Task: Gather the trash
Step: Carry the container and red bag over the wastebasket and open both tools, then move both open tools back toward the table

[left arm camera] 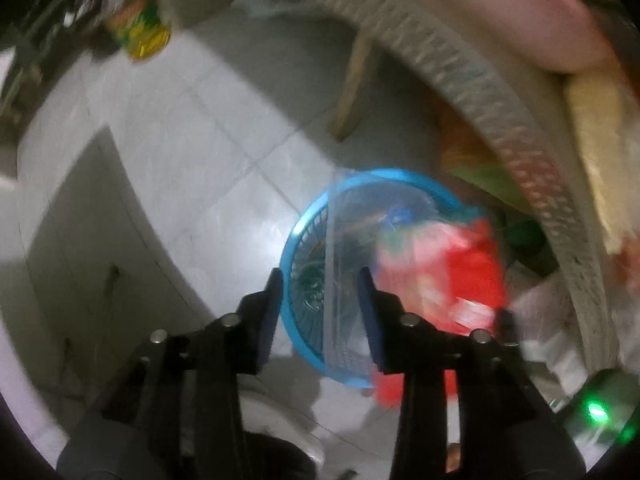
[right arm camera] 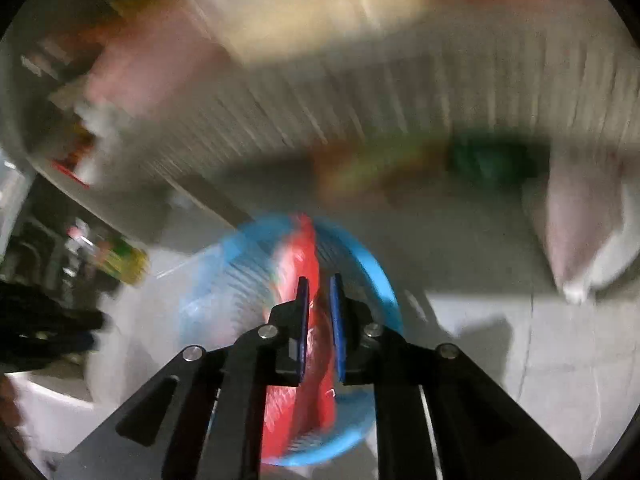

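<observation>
Red crinkled plastic wrapper (right arm camera: 308, 344), glossy, pinched between the nearly closed right gripper (right arm camera: 319, 312) fingers, directly over the round blue slatted basket (right arm camera: 380, 280) on the tiled floor (left arm camera: 180, 140). Right view heavily smeared. Left view adds: left gripper (left arm camera: 320, 312) fingers spread wide, holding nothing; woven wicker edge (left arm camera: 480, 92); yellow-green packet (left arm camera: 140, 32) far off.

Dim, motion-blurred fisheye views with dark corners; glare, perhaps overhead, on the floor (left arm camera: 256, 236).
</observation>
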`<state>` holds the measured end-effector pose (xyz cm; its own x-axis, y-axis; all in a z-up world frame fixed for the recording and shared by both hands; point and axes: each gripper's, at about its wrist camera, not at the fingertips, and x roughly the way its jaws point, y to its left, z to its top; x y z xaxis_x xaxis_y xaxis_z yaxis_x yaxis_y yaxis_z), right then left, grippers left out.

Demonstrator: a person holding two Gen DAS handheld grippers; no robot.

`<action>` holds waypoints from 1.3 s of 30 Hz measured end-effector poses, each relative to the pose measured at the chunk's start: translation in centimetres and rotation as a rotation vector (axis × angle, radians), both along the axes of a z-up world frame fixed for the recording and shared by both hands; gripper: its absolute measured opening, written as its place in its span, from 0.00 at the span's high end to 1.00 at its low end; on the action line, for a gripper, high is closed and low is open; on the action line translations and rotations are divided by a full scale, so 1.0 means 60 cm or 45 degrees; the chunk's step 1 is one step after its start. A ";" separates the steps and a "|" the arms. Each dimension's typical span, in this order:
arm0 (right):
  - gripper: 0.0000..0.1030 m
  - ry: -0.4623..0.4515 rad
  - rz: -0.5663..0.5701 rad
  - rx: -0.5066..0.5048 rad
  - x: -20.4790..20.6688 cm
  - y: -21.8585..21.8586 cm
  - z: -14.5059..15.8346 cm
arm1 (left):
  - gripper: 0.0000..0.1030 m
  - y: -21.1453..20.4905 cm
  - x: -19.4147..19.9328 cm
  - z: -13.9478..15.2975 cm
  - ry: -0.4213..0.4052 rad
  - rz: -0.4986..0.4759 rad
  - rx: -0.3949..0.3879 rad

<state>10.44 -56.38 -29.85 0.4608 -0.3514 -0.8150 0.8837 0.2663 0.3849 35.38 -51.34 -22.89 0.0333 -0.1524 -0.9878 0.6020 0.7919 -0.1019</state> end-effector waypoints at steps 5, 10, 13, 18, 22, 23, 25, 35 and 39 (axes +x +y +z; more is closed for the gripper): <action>0.79 0.083 0.015 0.054 -0.014 0.014 -0.047 | 0.63 0.007 -0.011 -0.003 0.063 -0.026 -0.001; 0.70 0.099 0.039 0.036 -0.036 0.030 -0.034 | 0.61 0.018 -0.016 0.062 0.069 -0.023 -0.064; 0.63 0.108 0.086 0.007 -0.063 0.047 -0.009 | 0.53 0.033 -0.030 0.112 0.036 -0.046 -0.105; 0.48 0.091 0.246 -0.073 -0.093 0.104 0.061 | 0.36 0.134 -0.093 0.244 -0.060 -0.097 -0.258; 0.41 0.050 0.395 -0.149 -0.110 0.144 0.139 | 0.35 0.265 -0.155 0.328 -0.161 -0.086 -0.383; 0.41 0.044 0.422 -0.172 -0.113 0.151 0.159 | 0.34 0.297 -0.164 0.343 -0.189 -0.064 -0.408; 0.40 0.015 0.483 -0.225 -0.115 0.163 0.212 | 0.33 0.372 -0.190 0.371 -0.250 -0.028 -0.470; 0.34 -0.127 0.783 -0.300 -0.046 0.264 0.413 | 0.30 0.751 -0.256 0.415 -0.614 0.410 -0.485; 0.26 -0.211 0.989 -0.316 0.010 0.347 0.469 | 0.26 0.876 -0.270 0.399 -0.764 0.616 -0.391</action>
